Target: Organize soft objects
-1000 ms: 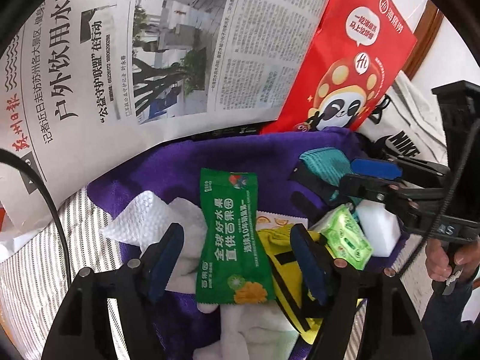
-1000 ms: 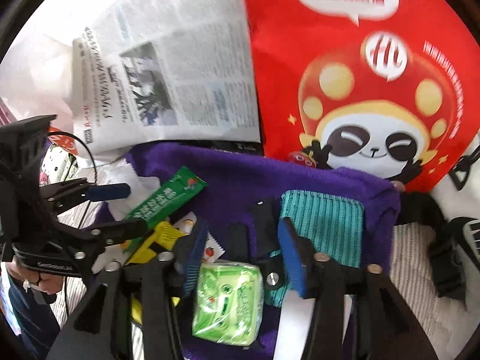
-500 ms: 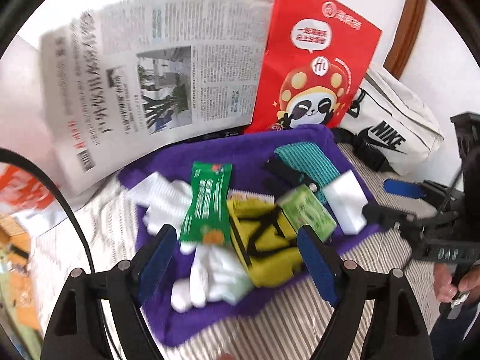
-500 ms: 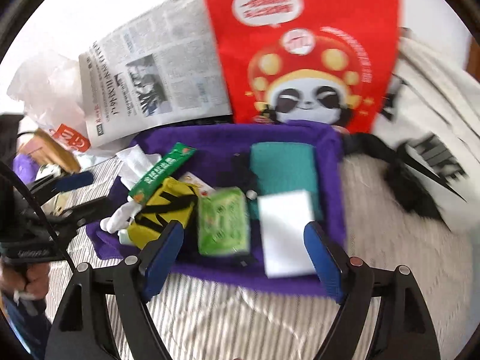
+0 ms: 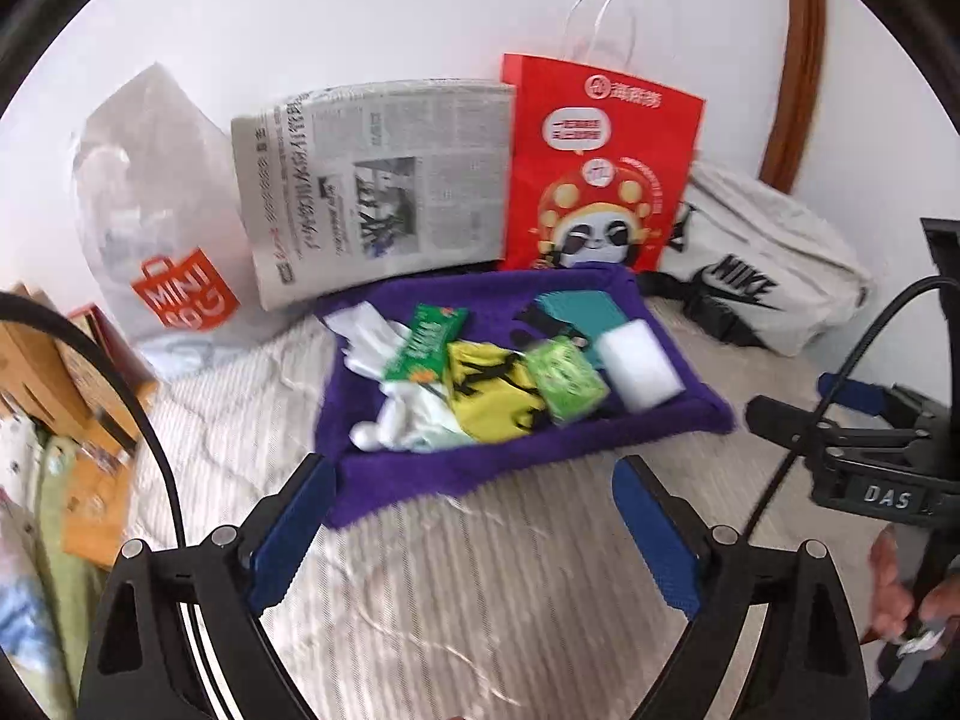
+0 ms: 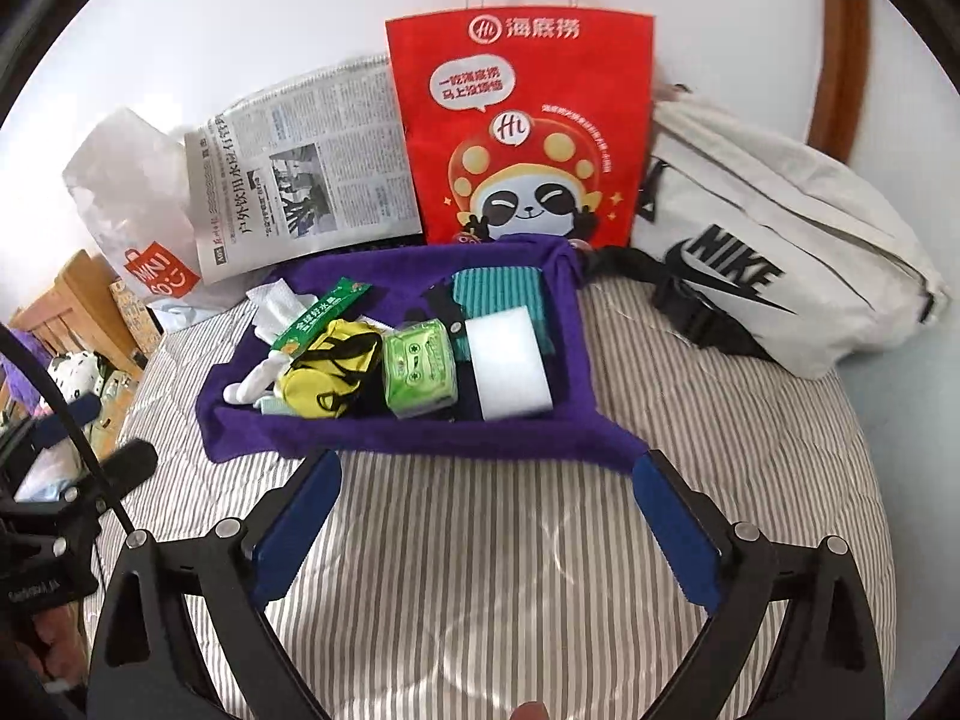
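Note:
A purple cloth (image 6: 420, 429) lies on the striped bed (image 6: 480, 540). On it lie a white sponge block (image 6: 507, 369), a green wipes pack (image 6: 417, 369), a yellow pouch (image 6: 327, 372), a green sachet (image 6: 321, 318), a teal cloth (image 6: 495, 288), white tissue (image 6: 276, 300) and a white soft item (image 6: 252, 381). The same pile shows in the left wrist view: purple cloth (image 5: 480, 468), sponge (image 5: 639, 366), wipes pack (image 5: 564, 381), yellow pouch (image 5: 486, 390). My left gripper (image 5: 468, 534) and my right gripper (image 6: 486, 522) are both open and empty, held short of the cloth's near edge.
Against the wall stand a red panda paper bag (image 6: 522, 132), a newspaper (image 6: 300, 186) and a plastic Miniso bag (image 6: 138, 216). A white Nike bag (image 6: 768, 240) lies at the right. Cardboard boxes (image 5: 66, 360) and clutter sit off the bed's left side.
Both grippers have pulled back and up from the pile, and their jaws have opened wider. The objects stay on the purple cloth.

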`<state>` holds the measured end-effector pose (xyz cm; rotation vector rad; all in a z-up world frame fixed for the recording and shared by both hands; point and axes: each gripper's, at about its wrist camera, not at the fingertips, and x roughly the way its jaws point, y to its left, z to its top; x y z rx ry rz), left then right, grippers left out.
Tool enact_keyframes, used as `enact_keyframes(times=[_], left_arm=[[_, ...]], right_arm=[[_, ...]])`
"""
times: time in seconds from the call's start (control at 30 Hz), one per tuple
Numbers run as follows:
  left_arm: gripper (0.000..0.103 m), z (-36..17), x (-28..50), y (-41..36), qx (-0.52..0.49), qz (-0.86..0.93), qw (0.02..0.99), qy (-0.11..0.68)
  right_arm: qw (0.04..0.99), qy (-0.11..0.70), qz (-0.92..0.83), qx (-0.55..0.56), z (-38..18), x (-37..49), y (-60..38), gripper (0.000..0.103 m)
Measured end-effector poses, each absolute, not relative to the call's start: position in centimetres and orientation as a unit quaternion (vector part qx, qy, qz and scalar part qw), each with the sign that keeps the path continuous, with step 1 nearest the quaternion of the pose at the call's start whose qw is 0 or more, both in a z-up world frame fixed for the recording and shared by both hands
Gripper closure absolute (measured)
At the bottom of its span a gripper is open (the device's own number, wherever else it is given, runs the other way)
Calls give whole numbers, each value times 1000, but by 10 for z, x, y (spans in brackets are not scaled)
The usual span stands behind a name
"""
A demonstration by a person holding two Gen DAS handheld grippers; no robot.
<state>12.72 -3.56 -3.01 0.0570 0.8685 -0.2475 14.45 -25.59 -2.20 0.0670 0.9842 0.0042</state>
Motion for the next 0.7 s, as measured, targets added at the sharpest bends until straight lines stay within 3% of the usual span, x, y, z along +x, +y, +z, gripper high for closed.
enact_keyframes(times=[0.7], left_arm=[[9, -28, 74, -28, 0, -91, 898, 430]], right_arm=[[897, 442, 18, 12, 3, 70, -243, 2]])
